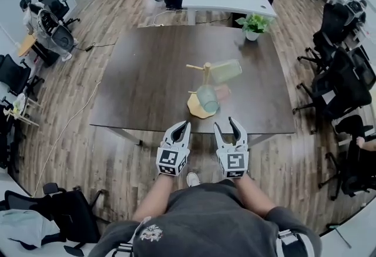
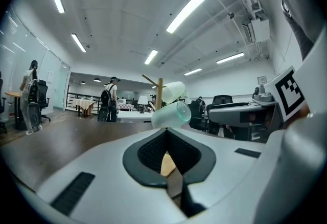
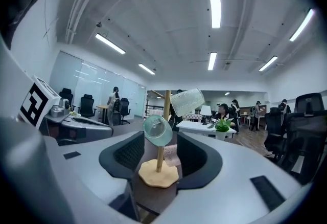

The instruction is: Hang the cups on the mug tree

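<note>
Open-plan office all round: wooden floor, swivel chairs, white desk further back with people at it. Dark worktop (image 1: 147,74) in the middle, potted plant (image 1: 254,25) at its far edge. Near the front edge, mug tree (image 1: 205,74) upright on its wooden base, three cups on its pegs: pale clear cup (image 1: 226,71) high on the right, teal cup (image 1: 207,98) low and toward the front, pink cup (image 1: 223,93) low on the right, partly hidden by the teal one. One upper peg on the left bare. No loose cup to be seen on the worktop.

Left claw (image 1: 180,127) drawn in to a narrow slit, nothing held. Right claw (image 1: 229,127) well apart, nothing between, the tree only seen beyond it. Both near the worktop's front edge, clear of the tree.

Judged done, or as good as: nothing visibly left to hang.
</note>
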A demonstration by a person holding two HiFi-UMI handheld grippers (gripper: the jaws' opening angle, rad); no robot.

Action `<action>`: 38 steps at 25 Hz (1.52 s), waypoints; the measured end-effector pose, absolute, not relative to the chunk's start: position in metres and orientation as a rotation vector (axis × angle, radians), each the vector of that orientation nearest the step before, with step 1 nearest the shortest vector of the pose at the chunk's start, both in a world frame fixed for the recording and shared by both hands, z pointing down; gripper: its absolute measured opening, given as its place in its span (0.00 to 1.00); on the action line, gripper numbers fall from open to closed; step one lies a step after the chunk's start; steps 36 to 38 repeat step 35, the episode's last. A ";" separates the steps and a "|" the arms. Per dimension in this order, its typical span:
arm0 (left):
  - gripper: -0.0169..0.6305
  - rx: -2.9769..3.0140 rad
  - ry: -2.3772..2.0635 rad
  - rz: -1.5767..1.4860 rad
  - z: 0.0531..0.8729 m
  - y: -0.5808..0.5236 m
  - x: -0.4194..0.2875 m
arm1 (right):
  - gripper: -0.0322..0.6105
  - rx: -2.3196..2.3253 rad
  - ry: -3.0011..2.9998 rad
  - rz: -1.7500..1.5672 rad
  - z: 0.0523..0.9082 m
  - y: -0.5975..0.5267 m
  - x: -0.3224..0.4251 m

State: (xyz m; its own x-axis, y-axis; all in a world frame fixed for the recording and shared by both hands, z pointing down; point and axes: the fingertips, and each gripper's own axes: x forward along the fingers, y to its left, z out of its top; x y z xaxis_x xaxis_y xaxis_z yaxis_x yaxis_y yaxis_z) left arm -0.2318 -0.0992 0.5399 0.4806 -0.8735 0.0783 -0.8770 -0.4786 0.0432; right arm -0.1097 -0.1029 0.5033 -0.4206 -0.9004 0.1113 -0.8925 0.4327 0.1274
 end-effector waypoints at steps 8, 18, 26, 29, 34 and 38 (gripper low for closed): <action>0.03 2.650 -1.551 0.071 0.530 -0.071 -0.174 | 0.09 1.574 -2.531 -0.066 0.494 -0.078 -0.053; 0.03 2.645 -1.557 0.079 0.524 -0.017 -0.107 | 0.09 1.516 -2.565 -0.058 0.492 -0.030 0.000; 0.03 2.638 -1.583 0.070 0.522 0.008 -0.085 | 0.09 1.486 -2.607 -0.073 0.489 -0.007 0.018; 0.03 2.630 -1.591 0.081 0.524 0.014 -0.082 | 0.09 1.494 -2.626 -0.022 0.487 -0.004 0.023; 0.03 2.632 -1.597 0.087 0.523 0.019 -0.078 | 0.09 1.488 -2.633 -0.019 0.487 -0.001 0.027; 0.03 2.633 -1.598 0.088 0.523 0.019 -0.078 | 0.09 1.488 -2.633 -0.016 0.488 0.000 0.027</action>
